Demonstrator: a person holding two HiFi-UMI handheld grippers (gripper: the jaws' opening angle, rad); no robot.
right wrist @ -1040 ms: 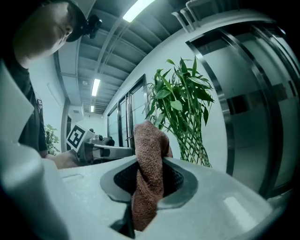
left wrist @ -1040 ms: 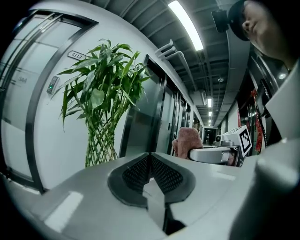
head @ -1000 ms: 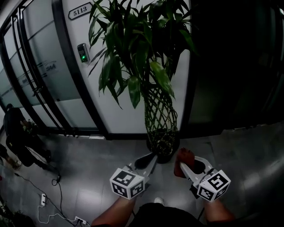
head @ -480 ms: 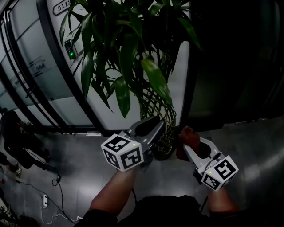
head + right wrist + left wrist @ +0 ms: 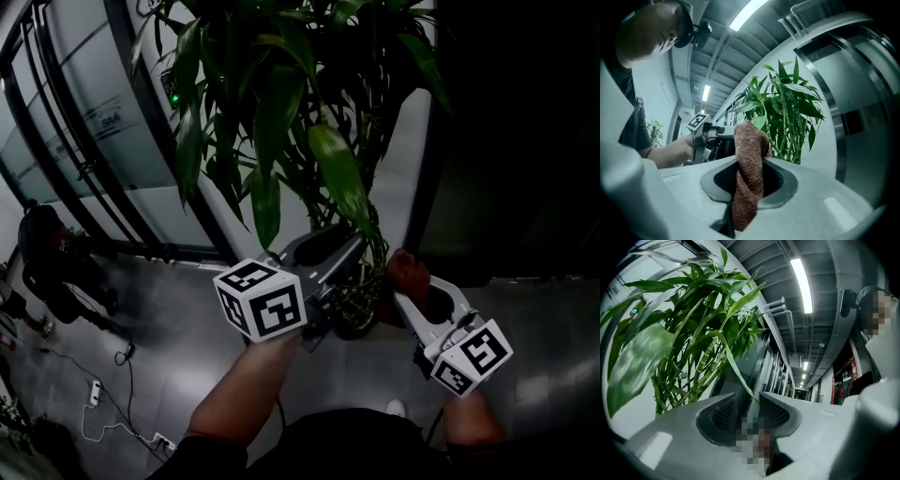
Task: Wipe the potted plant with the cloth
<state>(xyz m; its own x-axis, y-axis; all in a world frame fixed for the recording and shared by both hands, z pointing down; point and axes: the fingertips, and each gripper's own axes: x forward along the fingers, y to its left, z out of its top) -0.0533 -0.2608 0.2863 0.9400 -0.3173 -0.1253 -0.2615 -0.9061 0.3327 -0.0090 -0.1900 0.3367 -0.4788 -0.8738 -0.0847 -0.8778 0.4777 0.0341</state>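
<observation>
Clamping the cloth (image 5: 747,145), right gripper (image 5: 750,180) near the potted plant (image 5: 785,108).

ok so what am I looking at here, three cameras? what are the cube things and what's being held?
No robot: a person holds hand tongs, each with a marker cube. One picture is from a head camera looking down; the other two ride on the tongs. The left tongs have just been opening; a leaf tip shows in the gap, not pinched. The right tongs are shut on a brown cloth. Ahead stands the potted plant on a grey floor.
</observation>
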